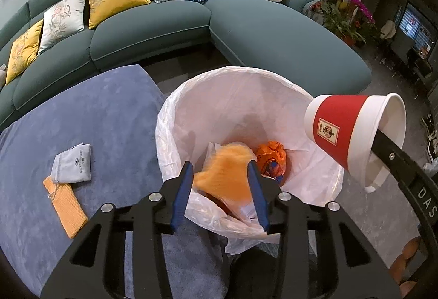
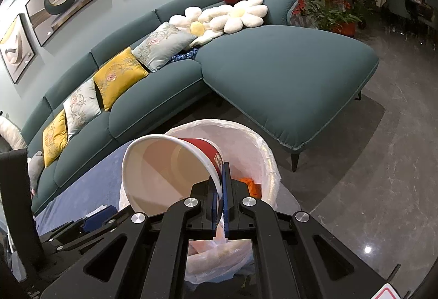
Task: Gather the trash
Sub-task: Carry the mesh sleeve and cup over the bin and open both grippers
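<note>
A trash bin with a white liner (image 1: 241,107) stands by a blue-covered table. My left gripper (image 1: 221,170) is open over the bin's near rim, and a blurred orange wrapper (image 1: 224,175) is between its blue fingers, loose above the bin. A crumpled orange wrapper (image 1: 271,159) lies at the bottom. My right gripper (image 2: 219,184) is shut on the rim of a red and white paper cup (image 2: 164,170), held tilted over the bin (image 2: 262,151). The cup also shows in the left wrist view (image 1: 353,131) at the bin's right edge.
On the blue table cover (image 1: 82,118) lie a grey drawstring pouch (image 1: 72,164) and an orange cloth (image 1: 65,205). A teal sofa (image 1: 246,33) with cushions curves behind. Potted plants (image 2: 334,14) stand at the far right on a glossy grey floor (image 2: 369,162).
</note>
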